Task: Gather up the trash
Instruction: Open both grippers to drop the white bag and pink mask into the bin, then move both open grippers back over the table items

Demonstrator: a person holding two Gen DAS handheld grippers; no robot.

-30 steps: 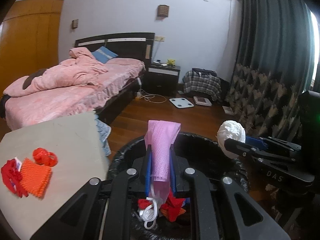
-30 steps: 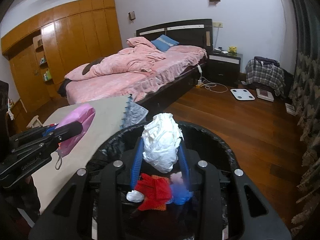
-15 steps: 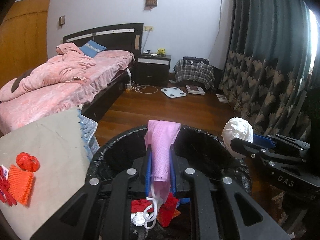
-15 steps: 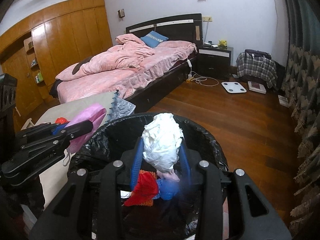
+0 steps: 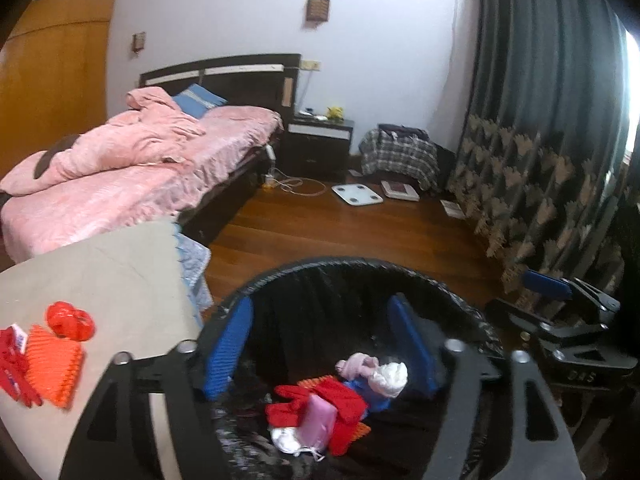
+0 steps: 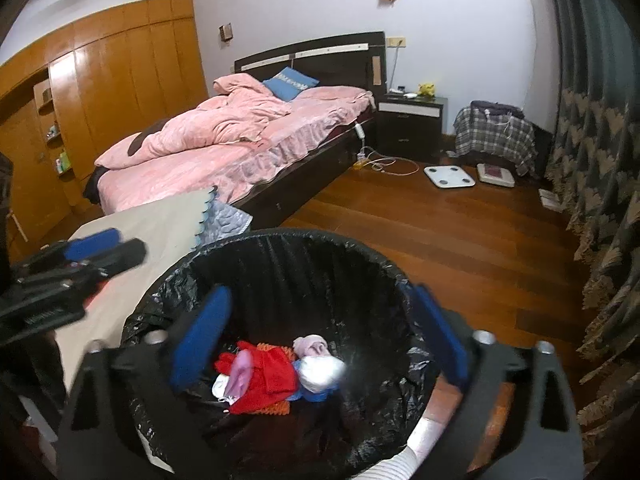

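Observation:
Both grippers hover over a bin lined with a black bag [image 5: 352, 268] [image 6: 280, 240]. My left gripper [image 5: 320, 344] is open and empty. My right gripper [image 6: 320, 332] is open and empty. In the bin lie a pink mask [image 5: 318, 420] [image 6: 240, 372], a crumpled white paper ball [image 5: 388, 376] [image 6: 320, 372] and red and orange scraps [image 5: 340, 400]. On the beige table [image 5: 112, 280] at the left lie a red ball of trash [image 5: 70, 320], an orange ridged piece [image 5: 54, 364] and a red scrap [image 5: 12, 364].
A bed with pink bedding [image 5: 120, 172] stands behind the table. On the wooden floor [image 5: 340, 232] are a white scale [image 5: 356, 194], a cable, and a plaid bundle [image 5: 400, 154]. Dark curtains [image 5: 540, 140] hang at the right. A nightstand [image 5: 320, 140] stands by the wall.
Both grippers opened. The pink mask dropped from the left one and the white paper ball from the right one; both now lie in the bin.

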